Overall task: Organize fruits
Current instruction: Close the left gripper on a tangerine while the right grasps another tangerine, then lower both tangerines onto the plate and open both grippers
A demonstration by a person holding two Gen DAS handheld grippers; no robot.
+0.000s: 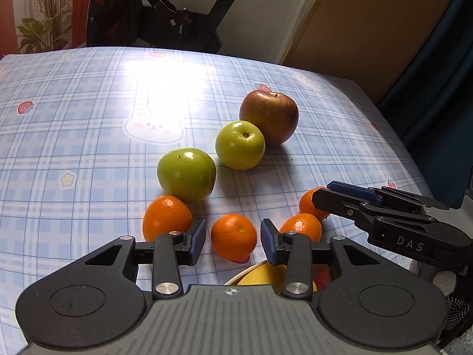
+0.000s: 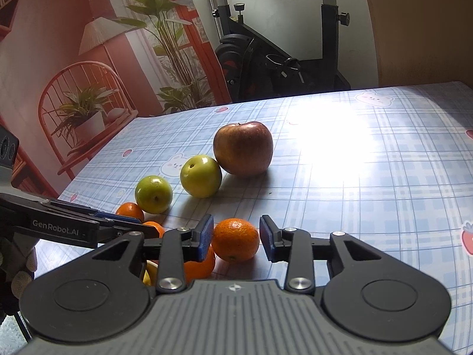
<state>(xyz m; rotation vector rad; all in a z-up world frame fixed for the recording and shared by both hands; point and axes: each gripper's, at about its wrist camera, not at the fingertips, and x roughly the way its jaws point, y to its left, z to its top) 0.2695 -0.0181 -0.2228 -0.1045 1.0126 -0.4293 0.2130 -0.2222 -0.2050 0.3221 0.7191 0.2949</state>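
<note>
So the table (image 1: 88,112) has a glossy blue plaid cover with little bunnies, strawberries and stars printed on it. Sitting right on it: a red apple (image 1: 269,117) touching a green apple (image 1: 240,144), then a second green apple (image 1: 186,174) just beside that one. Closer in there are four mandarins, one at the left (image 1: 166,217), one in the middle (image 1: 233,236), and two on the right (image 1: 301,226) (image 1: 310,202). A pale bowl rim (image 1: 242,273) pokes in at the near edge.
</note>
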